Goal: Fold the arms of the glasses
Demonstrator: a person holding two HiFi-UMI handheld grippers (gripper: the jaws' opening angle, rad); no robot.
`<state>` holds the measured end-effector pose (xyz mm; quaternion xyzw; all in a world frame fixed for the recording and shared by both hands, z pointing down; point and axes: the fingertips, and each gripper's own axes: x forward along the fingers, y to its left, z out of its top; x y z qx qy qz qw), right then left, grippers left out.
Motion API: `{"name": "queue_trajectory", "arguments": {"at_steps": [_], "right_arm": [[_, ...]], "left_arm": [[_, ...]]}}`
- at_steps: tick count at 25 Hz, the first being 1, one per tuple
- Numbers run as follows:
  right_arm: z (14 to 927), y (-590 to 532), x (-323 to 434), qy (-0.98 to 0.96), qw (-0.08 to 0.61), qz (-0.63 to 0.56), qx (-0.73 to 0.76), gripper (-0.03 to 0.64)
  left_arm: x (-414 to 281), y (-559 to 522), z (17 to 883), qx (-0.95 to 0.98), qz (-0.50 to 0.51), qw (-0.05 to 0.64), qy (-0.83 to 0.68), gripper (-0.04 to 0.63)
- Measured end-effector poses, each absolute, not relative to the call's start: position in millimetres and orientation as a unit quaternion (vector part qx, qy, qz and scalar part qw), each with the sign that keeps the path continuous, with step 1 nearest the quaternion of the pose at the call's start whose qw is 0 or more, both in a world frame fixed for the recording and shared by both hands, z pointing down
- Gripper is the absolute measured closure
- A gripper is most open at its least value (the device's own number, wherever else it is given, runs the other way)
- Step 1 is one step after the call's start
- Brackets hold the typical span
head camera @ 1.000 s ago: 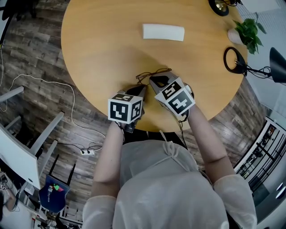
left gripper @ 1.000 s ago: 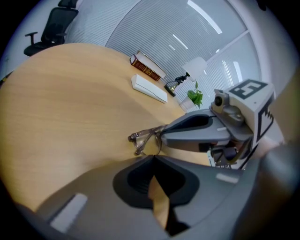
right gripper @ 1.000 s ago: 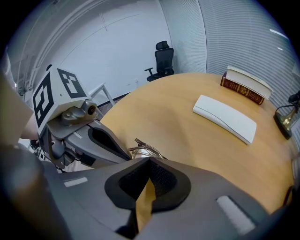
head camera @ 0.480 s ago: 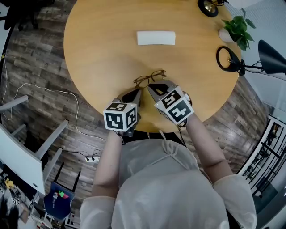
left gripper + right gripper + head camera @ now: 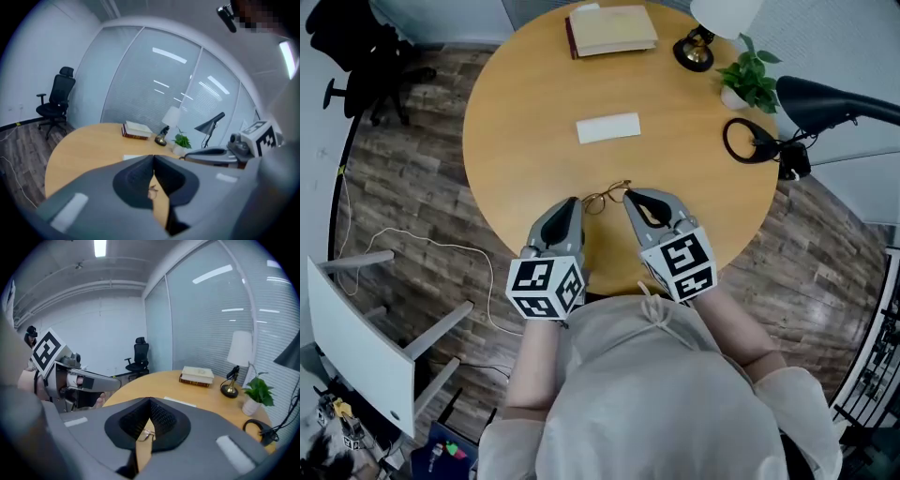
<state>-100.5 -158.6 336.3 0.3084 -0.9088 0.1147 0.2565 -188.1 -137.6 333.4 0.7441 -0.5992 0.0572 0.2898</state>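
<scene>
Thin-framed glasses (image 5: 602, 199) lie on the round wooden table (image 5: 525, 103) near its front edge. My left gripper (image 5: 573, 201) points at their left end and my right gripper (image 5: 627, 193) at their right end, both tips close beside the frame. Each gripper is shut, with nothing between its jaws. In the left gripper view the glasses (image 5: 152, 191) show only as a sliver below the closed tips of the left gripper (image 5: 153, 158). The right gripper view shows the glasses (image 5: 146, 435) on the wood under the tips of the right gripper (image 5: 150, 401). How the arms lie I cannot tell.
A white flat case (image 5: 607, 127) lies mid-table. At the far edge are a book (image 5: 611, 29), a lamp base (image 5: 694, 52) and a potted plant (image 5: 748, 82). A black desk lamp (image 5: 825, 98) stands at the right. An office chair (image 5: 356, 47) is on the floor.
Both grippers have drawn back toward the person and apart, off the glasses. The head camera has tilted up, showing more of the far table.
</scene>
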Motion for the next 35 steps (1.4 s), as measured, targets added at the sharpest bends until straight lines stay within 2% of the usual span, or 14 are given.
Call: {"name": "queue_trajectory", "arguments": {"at_steps": [5, 9, 35], "right_arm": [[268.1, -156.9, -67.8, -0.910, 0.171, 0.081, 0.370, 0.618], [246.8, -155.8, -48.3, -0.906, 0.148, 0.052, 0.392, 0.618], [242.7, -130.8, -41.3, -0.910, 0.158, 0.034, 0.381, 0.618]], "left_arm": [[-183.6, -121.7, 256.2, 0.744, 0.028, 0.193, -0.639, 0.591], [-174.7, -109.5, 230.7, 0.742, 0.040, 0.137, -0.655, 0.589], [-190.8, -84.2, 228.4, 0.714, 0.044, 0.139, -0.685, 0.589]]}}
